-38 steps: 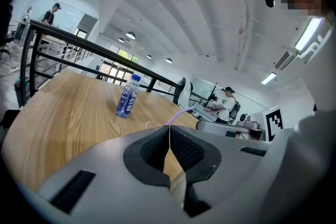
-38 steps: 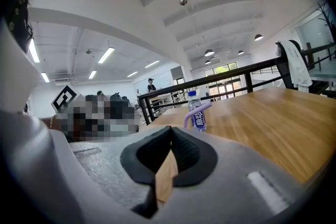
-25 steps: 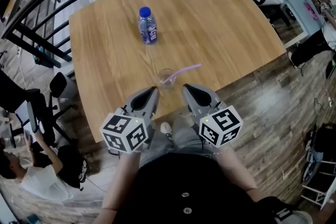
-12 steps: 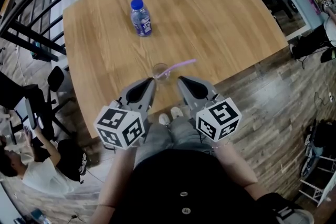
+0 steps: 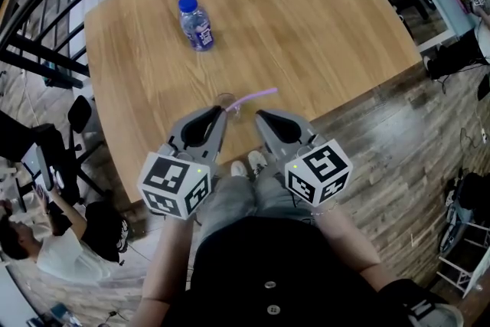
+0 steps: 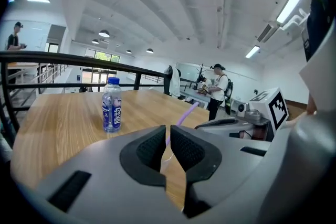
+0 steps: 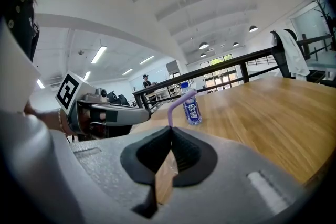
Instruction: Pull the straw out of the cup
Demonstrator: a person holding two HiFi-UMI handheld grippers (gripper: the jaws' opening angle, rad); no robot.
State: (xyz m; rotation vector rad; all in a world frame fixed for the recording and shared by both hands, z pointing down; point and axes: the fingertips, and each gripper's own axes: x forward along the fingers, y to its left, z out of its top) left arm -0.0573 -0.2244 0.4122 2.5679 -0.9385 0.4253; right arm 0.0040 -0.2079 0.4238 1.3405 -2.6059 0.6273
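Head view: left gripper [image 5: 220, 112] and right gripper [image 5: 259, 114], both closed on nothing, sit at six o'clock of clear plastic cup [image 5: 224, 101] holding purple straw [image 5: 253, 96].

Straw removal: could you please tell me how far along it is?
Done: nothing; the straw still sits in the cup. In hand: left claw and right claw, both shut and empty, sit short of the cup. Remaining: grip the straw, pull it out.

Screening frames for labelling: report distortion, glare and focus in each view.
Head view: fisheye bows the table edges, lighting even, sharp. Left gripper view: black corner vignette, strip light blown out. Right gripper view: same vignette, straw crisp.
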